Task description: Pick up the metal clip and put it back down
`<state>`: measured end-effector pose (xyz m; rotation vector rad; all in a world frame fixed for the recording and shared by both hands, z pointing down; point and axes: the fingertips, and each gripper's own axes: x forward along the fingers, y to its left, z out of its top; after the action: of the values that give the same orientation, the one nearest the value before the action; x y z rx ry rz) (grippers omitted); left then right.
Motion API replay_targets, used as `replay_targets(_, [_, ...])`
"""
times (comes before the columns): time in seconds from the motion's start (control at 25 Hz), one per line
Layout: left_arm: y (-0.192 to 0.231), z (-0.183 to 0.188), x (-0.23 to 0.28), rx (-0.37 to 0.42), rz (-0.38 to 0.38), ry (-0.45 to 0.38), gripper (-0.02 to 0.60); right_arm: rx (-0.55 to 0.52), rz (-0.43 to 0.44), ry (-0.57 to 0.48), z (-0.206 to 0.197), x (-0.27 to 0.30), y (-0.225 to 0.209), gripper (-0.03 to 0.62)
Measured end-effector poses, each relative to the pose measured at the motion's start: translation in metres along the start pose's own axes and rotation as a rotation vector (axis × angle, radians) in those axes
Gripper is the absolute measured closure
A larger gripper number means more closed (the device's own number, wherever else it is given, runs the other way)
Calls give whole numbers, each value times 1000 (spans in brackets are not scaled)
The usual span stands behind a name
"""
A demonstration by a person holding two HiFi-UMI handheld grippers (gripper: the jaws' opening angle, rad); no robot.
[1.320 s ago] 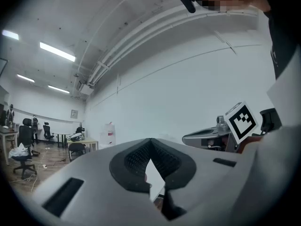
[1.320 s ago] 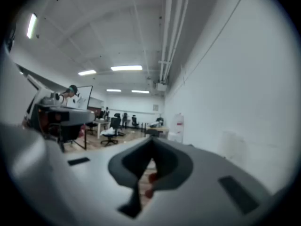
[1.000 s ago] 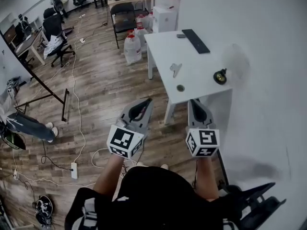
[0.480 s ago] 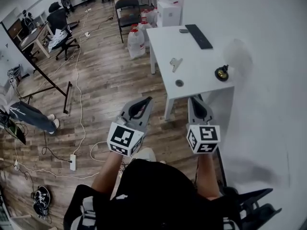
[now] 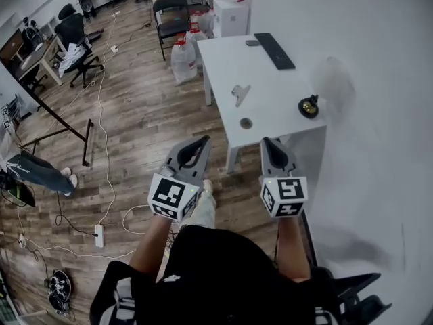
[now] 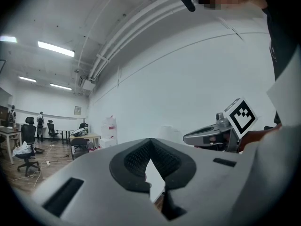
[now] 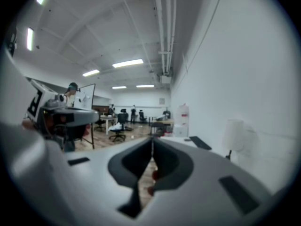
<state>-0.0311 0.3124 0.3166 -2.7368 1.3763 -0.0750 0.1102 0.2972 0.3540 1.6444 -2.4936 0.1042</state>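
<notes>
We hold 2 claws out in front of us, and both point about level. The left claw [image 5: 196,146] is pressed together, its tips touch, and it pinches nothing. The right claw [image 5: 273,147] is pressed together too, with nothing in it.

The metal clip [image 5: 239,92] is not picked up yet. It lies flat on the white table [image 5: 284,73], ahead of both claws. It sits ahead and to the right of the left claw, and ahead and a little to the left of the right claw. So it is about between the 2 lines our claws point along.

The long way of the clip runs away from us, and its far end leans over toward the right claw's side. 1 small round thing [image 5: 245,123] lies on the table between the claws and the clip, nearer to us. A little lamp [image 5: 310,106] stands ahead and to the right of the right claw, well apart from the clip.

We think the right claw is the nearer 1, since it is already at the table's near edge, while the left claw is over the floor beside the table. That claw must spread before it can pinch the clip across its thin side
</notes>
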Motion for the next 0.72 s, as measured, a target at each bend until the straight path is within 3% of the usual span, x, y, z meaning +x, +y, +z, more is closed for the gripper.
replay_targets(0.32, [53,-13,58,-20,-7,2,557,-5,13,41,0,82,-14,559])
replay_targets(0.72, [158,-17,126,-49,12,11,557,-22,31,58,28,205,-21,559])
